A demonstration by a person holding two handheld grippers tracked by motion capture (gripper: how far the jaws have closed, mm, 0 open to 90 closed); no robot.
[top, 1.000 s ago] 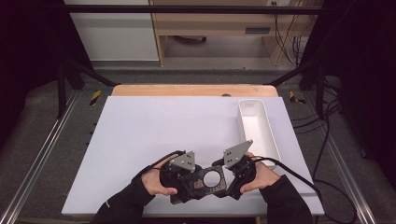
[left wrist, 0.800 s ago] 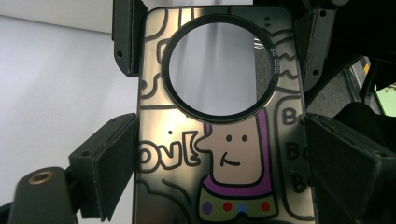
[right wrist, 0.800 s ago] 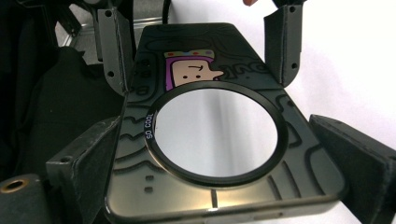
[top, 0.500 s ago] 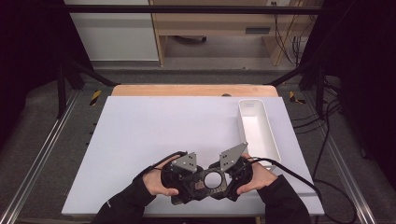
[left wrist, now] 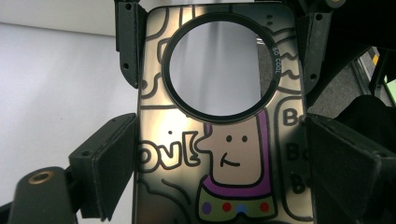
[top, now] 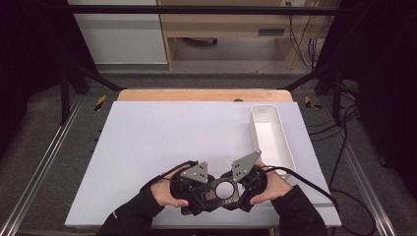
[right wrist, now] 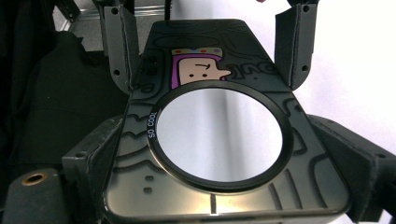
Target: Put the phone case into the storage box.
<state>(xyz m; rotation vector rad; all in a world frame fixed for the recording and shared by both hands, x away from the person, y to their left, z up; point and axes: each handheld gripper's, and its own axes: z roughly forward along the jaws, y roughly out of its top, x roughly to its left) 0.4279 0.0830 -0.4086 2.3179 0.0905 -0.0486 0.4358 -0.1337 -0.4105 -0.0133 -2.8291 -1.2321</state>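
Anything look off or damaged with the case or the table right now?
Nothing stands out. The phone case looks intact, held between both grippers near the table's front edge. The white tray sits straight at the right.

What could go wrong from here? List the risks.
1. The phone case is held between the left gripper and the right gripper, above the table. If either lets go, an end could drop.
2. Both grip the same thin case from opposite ends; pulling or twisting apart might bend it.
3. The white bin sits off to the right, so carrying the case there needs coordinated hands.
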